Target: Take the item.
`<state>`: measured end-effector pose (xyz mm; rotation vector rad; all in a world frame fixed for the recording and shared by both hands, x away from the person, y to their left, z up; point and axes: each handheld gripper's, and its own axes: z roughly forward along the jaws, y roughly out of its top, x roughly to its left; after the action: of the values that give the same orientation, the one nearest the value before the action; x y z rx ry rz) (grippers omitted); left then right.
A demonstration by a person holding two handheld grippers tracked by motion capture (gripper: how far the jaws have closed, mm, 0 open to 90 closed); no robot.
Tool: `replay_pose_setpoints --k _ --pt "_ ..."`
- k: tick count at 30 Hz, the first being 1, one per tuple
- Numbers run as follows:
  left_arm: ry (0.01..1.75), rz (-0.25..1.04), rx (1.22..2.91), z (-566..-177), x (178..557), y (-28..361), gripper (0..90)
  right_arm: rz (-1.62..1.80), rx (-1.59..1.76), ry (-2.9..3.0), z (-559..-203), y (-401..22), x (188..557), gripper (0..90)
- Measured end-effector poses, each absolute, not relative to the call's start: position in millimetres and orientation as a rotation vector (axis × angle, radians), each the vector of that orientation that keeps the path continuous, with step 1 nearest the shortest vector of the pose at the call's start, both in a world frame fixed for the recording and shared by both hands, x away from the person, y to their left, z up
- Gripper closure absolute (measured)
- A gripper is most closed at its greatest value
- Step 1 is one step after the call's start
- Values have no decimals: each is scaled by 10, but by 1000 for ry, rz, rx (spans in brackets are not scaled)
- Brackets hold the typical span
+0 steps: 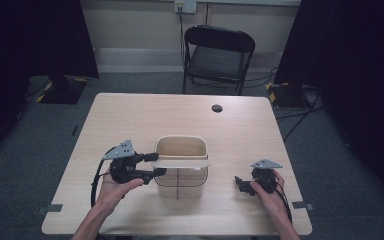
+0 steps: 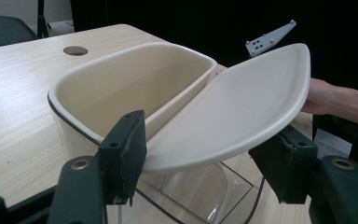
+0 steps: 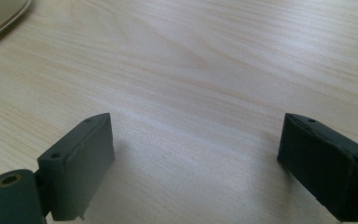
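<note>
A beige bin with a clear lower body stands in the middle of the table. Its far half is uncovered, and I see nothing inside that half. A flat beige lid lies over the near half, tilted in the left gripper view. My left gripper reaches the lid from the left, one jaw above its edge and one below. The pads are close to the lid, but no firm pinch shows. My right gripper rests low on the table right of the bin, open over bare wood.
A round cable hole sits near the table's far edge. A black folding chair stands behind the table. Dark stands and cables are on the floor at both far corners. The table is bare wood around the bin.
</note>
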<state>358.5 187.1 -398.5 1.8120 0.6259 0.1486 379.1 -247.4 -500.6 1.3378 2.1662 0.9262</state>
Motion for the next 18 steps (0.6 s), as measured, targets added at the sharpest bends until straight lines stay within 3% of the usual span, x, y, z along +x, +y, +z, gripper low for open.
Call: replay_pose_setpoints --k 18 --pt "618 119 1814 -3934 3655 1836 453 927 1337 2167 -5006 -2474 3791 97"
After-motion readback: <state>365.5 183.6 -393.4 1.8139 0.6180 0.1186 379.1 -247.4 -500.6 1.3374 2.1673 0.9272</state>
